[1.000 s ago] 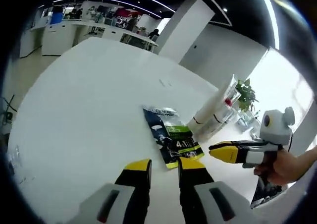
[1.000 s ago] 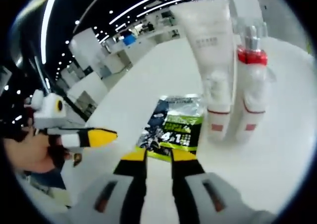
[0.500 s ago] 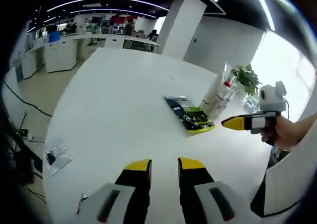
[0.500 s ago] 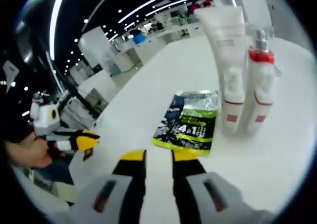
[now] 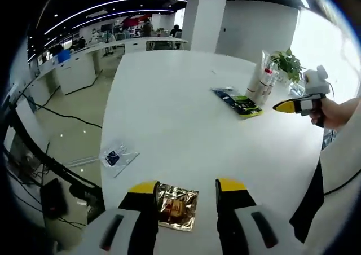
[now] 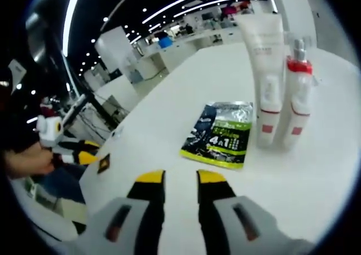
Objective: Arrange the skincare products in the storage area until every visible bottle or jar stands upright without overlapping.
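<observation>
We see a smooth, matt white table (image 6: pixel 316 187) carrying a glossy printed foil sachet (image 6: pixel 220 141); beside the sachet stand a satin white plastic tube (image 6: pixel 264 69) and a clear plastic bottle (image 6: pixel 298 97). Nearer the table's edge, a crinkled, shiny gold foil packet (image 5: pixel 176 206) lies close to a transparent film bag (image 5: pixel 115 157).

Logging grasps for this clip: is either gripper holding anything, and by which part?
Nothing is held. The left gripper is open, a gold sachet lying between its jaws on the table; the right gripper is empty.

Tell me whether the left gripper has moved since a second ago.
Yes. The left gripper has pulled back from the green sachet toward the table edge, now straddling a gold sachet.
</observation>
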